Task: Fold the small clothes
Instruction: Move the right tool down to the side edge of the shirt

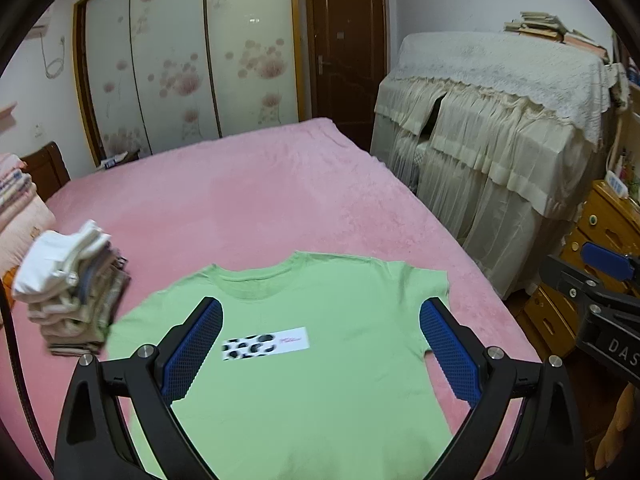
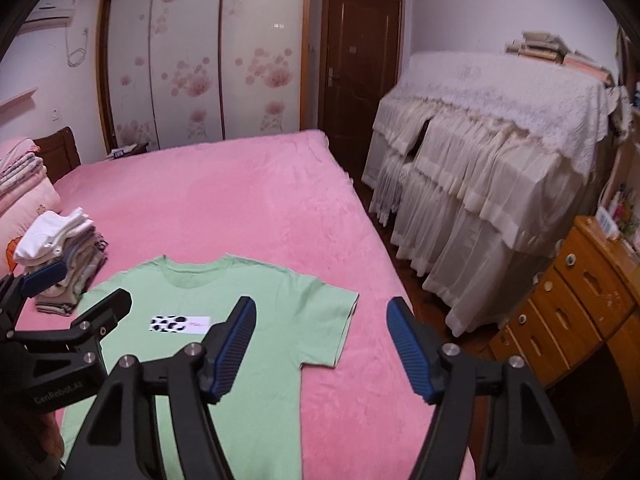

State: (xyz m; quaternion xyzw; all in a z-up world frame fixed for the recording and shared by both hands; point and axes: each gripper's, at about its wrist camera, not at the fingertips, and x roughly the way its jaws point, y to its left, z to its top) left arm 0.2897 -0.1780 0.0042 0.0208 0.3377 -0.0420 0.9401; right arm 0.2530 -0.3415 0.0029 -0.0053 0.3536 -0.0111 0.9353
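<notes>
Left wrist view shows a green shirt lying flat, front up, on the pink bed, collar away from the camera. The left claw hangs over its chest, spread wide. The right claw hangs, wide too, above the shirt's sleeve edge. A folded pile sits just beside the shirt.

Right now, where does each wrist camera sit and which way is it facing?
Left wrist: on the left gripper, above the green T-shirt, facing across the pink bed toward the wardrobe; its open fingers show, the right gripper at the right edge.
Right wrist: on the right gripper, over the shirt's right sleeve, same heading; its open fingers show, the left gripper at left.
Shared: shirt, bed, folded pile, door.
</notes>
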